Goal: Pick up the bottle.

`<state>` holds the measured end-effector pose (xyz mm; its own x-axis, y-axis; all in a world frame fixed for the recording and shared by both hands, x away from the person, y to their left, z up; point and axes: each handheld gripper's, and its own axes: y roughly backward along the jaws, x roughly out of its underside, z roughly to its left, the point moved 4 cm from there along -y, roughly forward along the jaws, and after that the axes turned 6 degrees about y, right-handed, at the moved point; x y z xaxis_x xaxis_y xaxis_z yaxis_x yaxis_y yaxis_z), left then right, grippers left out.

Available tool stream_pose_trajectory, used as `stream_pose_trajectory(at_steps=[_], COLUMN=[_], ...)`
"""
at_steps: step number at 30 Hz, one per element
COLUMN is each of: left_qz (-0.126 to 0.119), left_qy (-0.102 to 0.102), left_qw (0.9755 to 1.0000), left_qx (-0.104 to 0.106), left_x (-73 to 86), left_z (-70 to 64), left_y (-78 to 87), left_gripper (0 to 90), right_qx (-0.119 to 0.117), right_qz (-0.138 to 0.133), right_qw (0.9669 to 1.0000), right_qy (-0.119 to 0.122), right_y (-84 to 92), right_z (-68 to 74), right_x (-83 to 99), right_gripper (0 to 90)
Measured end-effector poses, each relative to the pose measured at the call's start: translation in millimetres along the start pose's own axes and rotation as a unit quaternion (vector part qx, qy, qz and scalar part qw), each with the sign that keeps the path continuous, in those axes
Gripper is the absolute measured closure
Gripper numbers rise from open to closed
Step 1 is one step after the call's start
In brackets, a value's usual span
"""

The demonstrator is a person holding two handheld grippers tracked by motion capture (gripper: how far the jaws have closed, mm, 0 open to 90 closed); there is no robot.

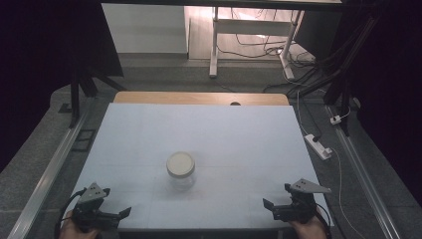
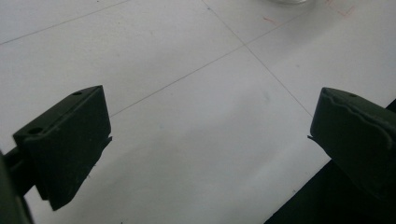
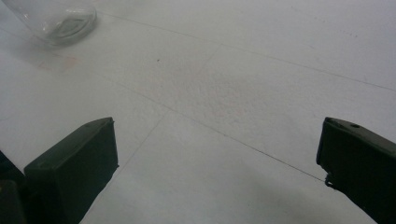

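Lidded jar (image 1: 180, 169) midway between both tongs (gaping), untouched

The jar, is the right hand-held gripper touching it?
Apart. The high view shows bare table between the jar and the right hand-held gripper, which sits at the table's near edge.

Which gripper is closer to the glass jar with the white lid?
Left, though only by a little. The left gripper waits at the table's near left corner, below and left of the jar. The right gripper sits at the near right corner, slightly farther off. Both are open.
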<state>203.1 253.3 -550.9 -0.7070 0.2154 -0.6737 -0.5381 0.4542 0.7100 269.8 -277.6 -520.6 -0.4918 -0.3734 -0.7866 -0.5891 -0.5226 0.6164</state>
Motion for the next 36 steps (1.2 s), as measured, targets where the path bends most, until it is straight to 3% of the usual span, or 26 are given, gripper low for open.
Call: stream_pose_trajectory(at_steps=[28,36], left_qz=[0.008,0.007], left_qy=[-0.007,-0.027], left_qw=[0.9998,0.9993], left_qx=[0.017,0.023], left_x=[-1.1,-4.0], left_z=[-2.2,-6.9], left_y=[-1.5,-3.4], left_gripper=[0.0,0.0], right_qx=[-0.015,-0.018], right_qz=[0.009,0.015], right_qw=[0.9998,0.9997], right_qy=[0.006,0.009], right_y=[-2.8,-3.9], right_z=[0.9,1.5], right_x=[-0.2,-0.1], right_gripper=[0.0,0.0])
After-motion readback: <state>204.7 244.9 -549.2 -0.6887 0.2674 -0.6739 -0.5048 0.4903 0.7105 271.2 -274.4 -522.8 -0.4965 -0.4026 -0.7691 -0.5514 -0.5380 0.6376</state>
